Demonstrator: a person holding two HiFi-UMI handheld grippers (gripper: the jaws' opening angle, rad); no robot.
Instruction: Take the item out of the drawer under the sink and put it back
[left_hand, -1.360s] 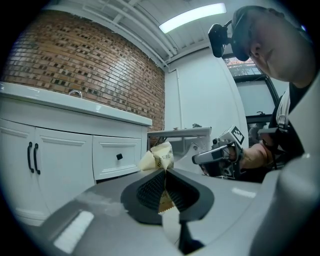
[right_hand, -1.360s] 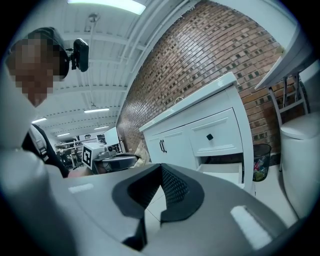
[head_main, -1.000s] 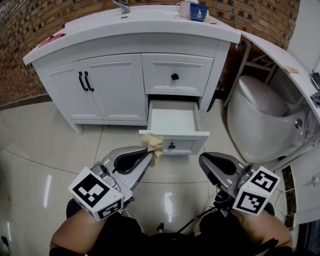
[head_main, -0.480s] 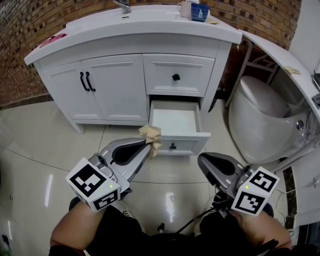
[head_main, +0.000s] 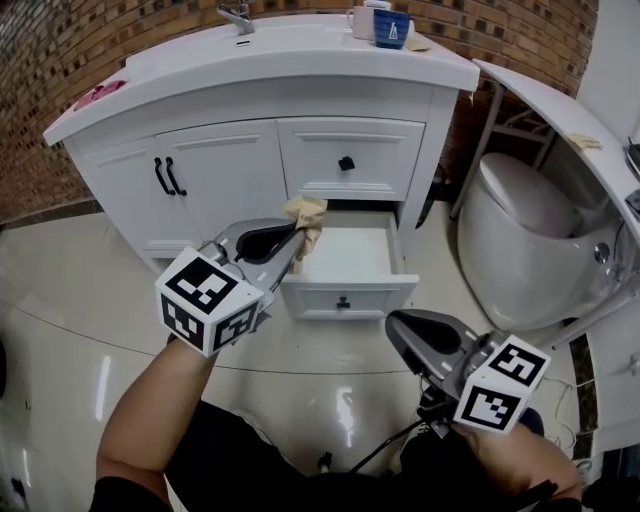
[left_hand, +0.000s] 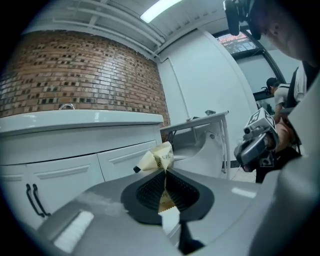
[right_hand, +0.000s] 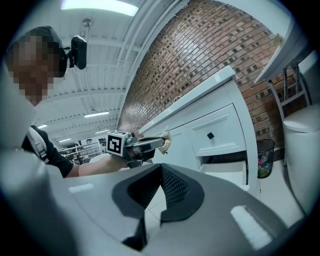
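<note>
Packet (left_hand: 158, 158), tan and crumpled, sits pinched in our left claw (head_main: 298, 235), jutting past its tips. The open drawer (head_main: 345, 298) lies just below and ahead, likely ready for the return. Our right claw (head_main: 393, 322) is clenched on nothing, well back.

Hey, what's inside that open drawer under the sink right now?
The drawer shows a bare white floor. Its left edge is covered by the left gripper and the crumpled packet it holds; the back lies under the cabinet, unseen.
</note>
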